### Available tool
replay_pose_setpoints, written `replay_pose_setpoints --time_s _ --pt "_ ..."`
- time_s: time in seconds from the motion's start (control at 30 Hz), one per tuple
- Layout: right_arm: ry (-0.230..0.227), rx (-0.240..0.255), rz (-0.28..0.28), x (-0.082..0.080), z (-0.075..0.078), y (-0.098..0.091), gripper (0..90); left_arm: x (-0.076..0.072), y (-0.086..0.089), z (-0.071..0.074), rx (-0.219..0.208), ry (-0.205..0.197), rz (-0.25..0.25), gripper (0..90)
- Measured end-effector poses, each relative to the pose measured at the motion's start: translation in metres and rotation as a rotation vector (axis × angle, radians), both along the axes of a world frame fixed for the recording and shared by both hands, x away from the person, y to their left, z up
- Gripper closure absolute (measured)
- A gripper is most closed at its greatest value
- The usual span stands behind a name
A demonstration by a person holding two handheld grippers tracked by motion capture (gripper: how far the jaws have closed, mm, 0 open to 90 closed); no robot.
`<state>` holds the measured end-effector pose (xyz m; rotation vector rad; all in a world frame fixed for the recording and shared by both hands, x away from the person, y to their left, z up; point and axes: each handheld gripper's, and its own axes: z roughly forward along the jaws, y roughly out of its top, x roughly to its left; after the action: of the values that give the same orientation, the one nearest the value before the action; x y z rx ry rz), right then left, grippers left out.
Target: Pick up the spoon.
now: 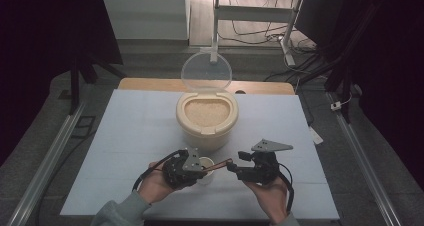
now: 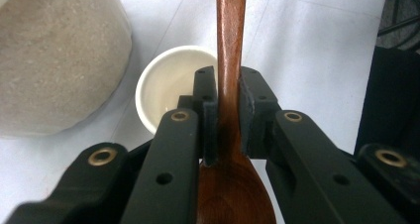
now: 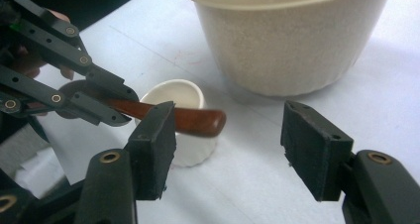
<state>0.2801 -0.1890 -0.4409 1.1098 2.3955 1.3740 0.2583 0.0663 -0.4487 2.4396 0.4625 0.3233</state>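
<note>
The left claw (image 2: 229, 92) clamps the wooden spoon (image 2: 231, 50); the right claw (image 3: 228, 152) gapes, seemingly touching nothing.

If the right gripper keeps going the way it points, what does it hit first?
Probably the wooden spoon: its handle end lies just ahead of the right gripper, whose jaws are open, with the small white cup right behind. Depth is hard to judge.

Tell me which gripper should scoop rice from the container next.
Left. The left gripper is shut on the wooden spoon beside the small cup, near the open rice container. The right gripper has open jaws with nothing held.
</note>
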Motion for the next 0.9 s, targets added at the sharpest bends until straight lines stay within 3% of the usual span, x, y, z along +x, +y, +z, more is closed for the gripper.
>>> replay_pose_setpoints --time_s 0.13,0.37,0.53,0.77,0.9 --pt "0.052 0.072 -0.005 0.001 -0.006 0.001 38.2 -0.001 -0.001 0.000 -0.014 -0.015 0.010 78.5" --pt "0.115 0.149 0.000 0.003 -0.013 0.005 40.1 -0.003 -0.001 0.001 -0.038 -0.037 0.020 78.5" --pt "0.120 0.171 0.002 0.003 -0.014 0.008 42.7 -0.004 -0.004 -0.001 -0.040 -0.041 0.017 78.5" --pt "0.128 0.203 0.019 0.002 -0.015 0.010 53.3 -0.005 -0.006 -0.001 -0.040 -0.046 0.011 78.5" --pt "0.123 0.249 0.037 0.002 -0.013 0.008 61.1 -0.005 -0.006 -0.002 -0.040 -0.050 0.017 78.6"
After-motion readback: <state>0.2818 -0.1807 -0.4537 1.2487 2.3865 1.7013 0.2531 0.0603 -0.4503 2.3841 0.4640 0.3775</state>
